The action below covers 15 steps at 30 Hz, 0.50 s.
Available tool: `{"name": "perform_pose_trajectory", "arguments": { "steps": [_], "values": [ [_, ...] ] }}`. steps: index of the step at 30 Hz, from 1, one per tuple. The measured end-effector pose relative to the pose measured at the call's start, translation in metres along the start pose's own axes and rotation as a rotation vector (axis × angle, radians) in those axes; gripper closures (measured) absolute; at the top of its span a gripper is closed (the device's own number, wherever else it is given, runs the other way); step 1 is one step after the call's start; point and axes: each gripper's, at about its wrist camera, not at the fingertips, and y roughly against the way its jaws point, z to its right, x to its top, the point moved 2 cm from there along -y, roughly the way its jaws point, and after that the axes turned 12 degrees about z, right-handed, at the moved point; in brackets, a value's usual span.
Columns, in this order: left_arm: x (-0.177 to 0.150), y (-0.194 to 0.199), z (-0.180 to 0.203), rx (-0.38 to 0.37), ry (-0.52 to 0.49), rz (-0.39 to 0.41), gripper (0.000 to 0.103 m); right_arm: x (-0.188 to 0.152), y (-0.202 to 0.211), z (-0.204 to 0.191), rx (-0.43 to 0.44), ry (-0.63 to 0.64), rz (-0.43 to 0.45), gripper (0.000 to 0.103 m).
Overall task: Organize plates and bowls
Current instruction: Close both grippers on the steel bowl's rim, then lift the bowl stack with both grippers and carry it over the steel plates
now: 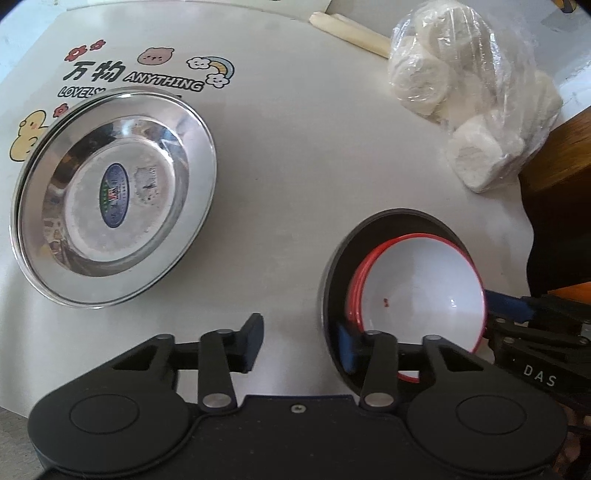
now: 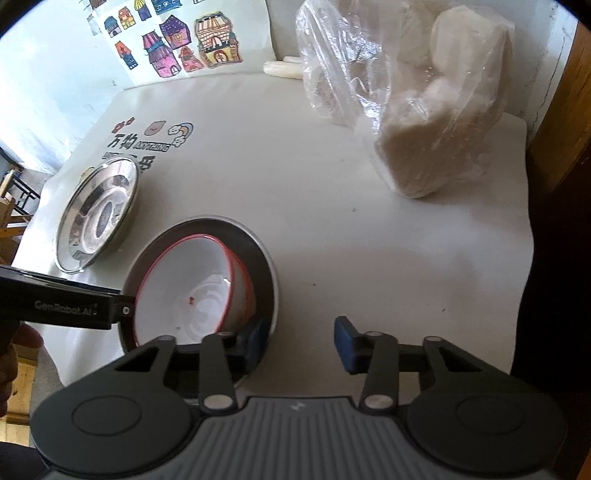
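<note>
A white bowl with a red rim [image 1: 417, 295] [image 2: 192, 288] lies tilted inside a dark bowl [image 1: 388, 221] [image 2: 240, 229] on the white table. A steel plate [image 1: 110, 195] [image 2: 98, 210] with a blue sticker lies to the left. My left gripper [image 1: 301, 341] is open, its jaws either side of the dark bowl's left rim. My right gripper [image 2: 301, 341] is open, its jaws either side of the dark bowl's right rim. Each gripper shows at the edge of the other's view.
A clear plastic bag of white rolls [image 1: 476, 92] [image 2: 424, 96] stands at the back right. A pale stick-like thing [image 1: 351, 31] [image 2: 282, 68] lies at the far edge. A wooden piece [image 1: 561, 151] borders the table's right edge [image 2: 524, 258]. Printed cartoons [image 1: 147, 74] mark the cloth.
</note>
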Motion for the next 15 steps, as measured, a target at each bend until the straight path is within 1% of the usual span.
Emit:
{"name": "perform_pose_trajectory", "arguments": {
  "steps": [1,3,4,5,6,7,10,12,15],
  "values": [
    [0.000,0.000,0.000,-0.005,0.003,0.000,0.064,0.000,0.000,0.000,0.007,-0.007,-0.001,0.066],
    [0.000,-0.001,0.000,-0.022,0.012,-0.001,0.073,0.000,0.000,-0.001,0.021,-0.014,-0.004,0.071],
    [0.000,-0.001,0.001,-0.034,0.020,-0.002,0.076,0.000,0.000,-0.002,0.025,-0.013,-0.005,0.074],
    [0.000,-0.001,0.001,-0.044,0.029,-0.004,0.080,0.001,0.000,-0.003,0.028,-0.010,-0.006,0.076],
    [0.000,-0.002,0.000,-0.054,0.040,-0.006,0.085,0.001,0.000,-0.004,0.033,-0.007,-0.008,0.080],
    [0.000,-0.002,-0.001,-0.067,0.055,-0.008,0.088,0.002,-0.001,-0.005,0.038,-0.005,-0.011,0.084],
    [0.000,-0.003,-0.003,-0.083,0.079,-0.011,0.092,0.004,-0.004,-0.009,0.051,0.005,-0.019,0.091],
    [-0.001,-0.002,-0.003,-0.090,0.086,-0.010,0.095,0.005,-0.005,-0.011,0.052,0.009,-0.024,0.091],
    [-0.002,-0.002,-0.004,-0.091,0.094,-0.009,0.095,0.005,-0.006,-0.010,0.055,0.001,-0.029,0.091]
  ]
}}
